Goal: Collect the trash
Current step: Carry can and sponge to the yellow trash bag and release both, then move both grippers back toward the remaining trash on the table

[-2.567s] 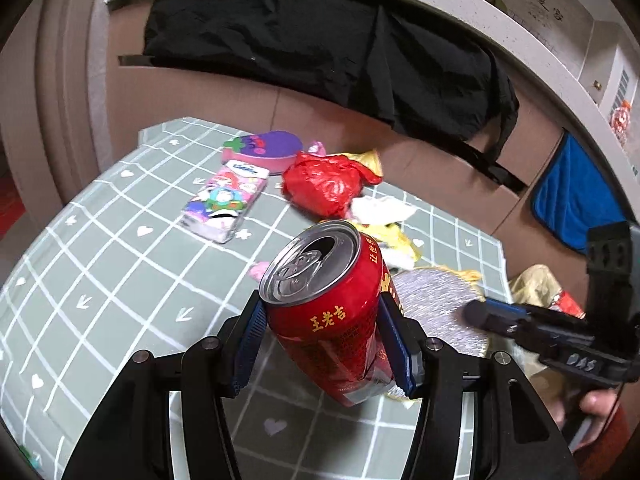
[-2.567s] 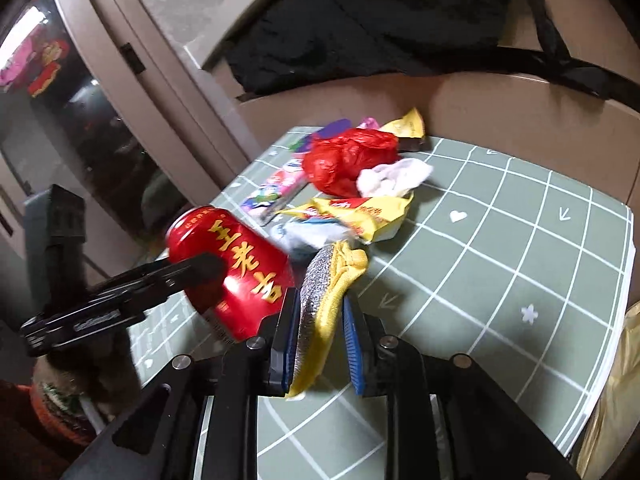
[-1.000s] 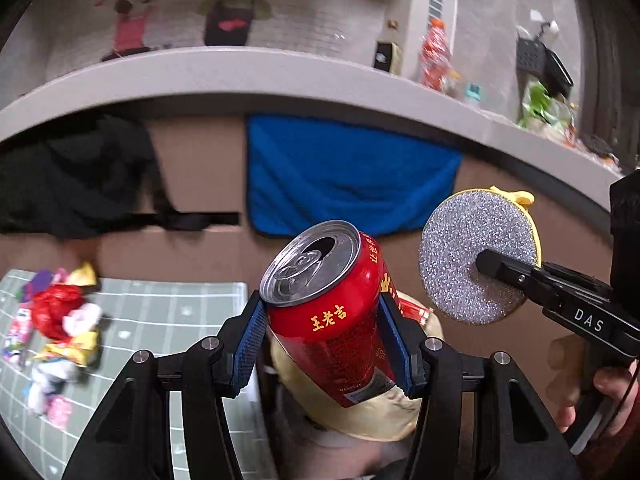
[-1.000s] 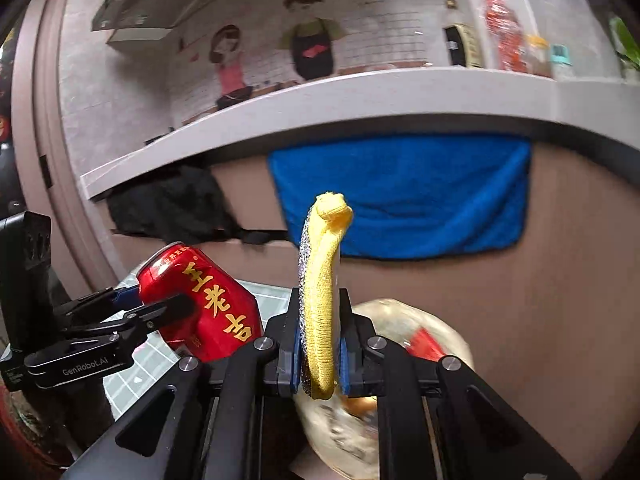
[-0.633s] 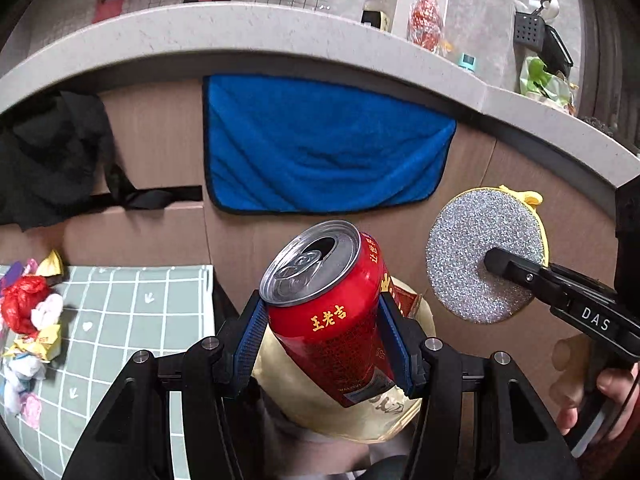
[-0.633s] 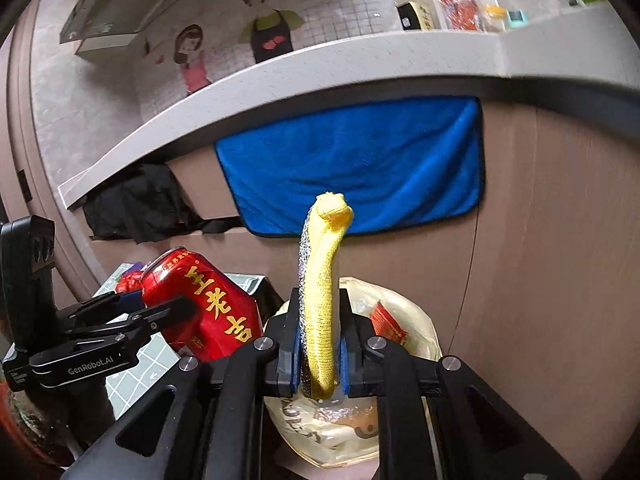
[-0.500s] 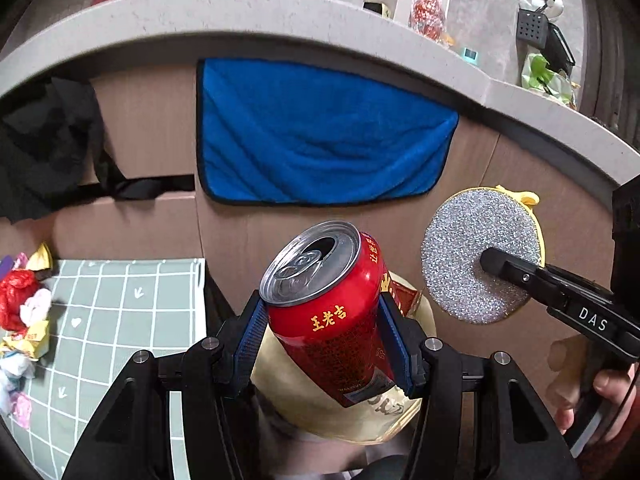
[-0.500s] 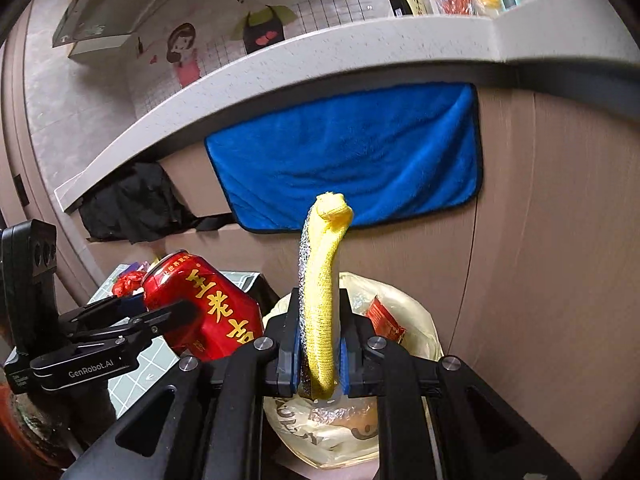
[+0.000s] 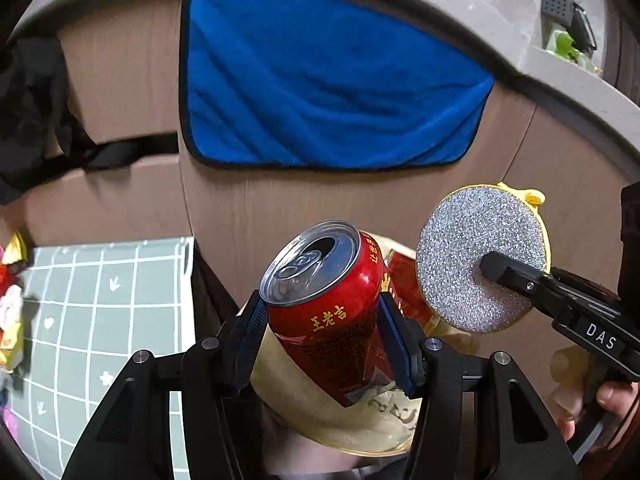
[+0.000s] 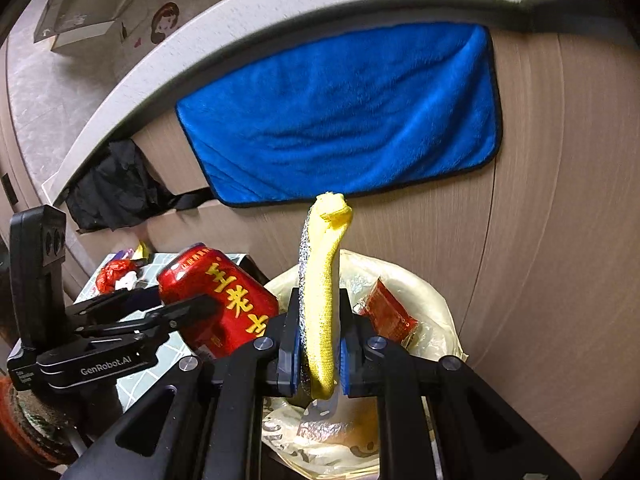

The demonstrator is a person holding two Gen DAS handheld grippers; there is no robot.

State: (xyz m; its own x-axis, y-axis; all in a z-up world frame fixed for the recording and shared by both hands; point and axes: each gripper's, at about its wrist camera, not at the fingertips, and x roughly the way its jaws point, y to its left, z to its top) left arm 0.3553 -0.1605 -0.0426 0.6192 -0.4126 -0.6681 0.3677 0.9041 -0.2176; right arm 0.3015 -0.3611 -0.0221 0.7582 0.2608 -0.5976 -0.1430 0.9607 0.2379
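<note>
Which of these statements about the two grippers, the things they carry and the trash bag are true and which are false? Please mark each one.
1. The left gripper is shut on the red can. True.
2. The can's top is sealed. False: its drinking hole is open.
3. The right gripper is shut on a round scouring pad, silver on one side and yellow on the other. True.
4. The blue towel lies on the checked table. False: it hangs on the wooden cabinet front.
5. The trash bag is empty. False: a red wrapper is inside.
</note>
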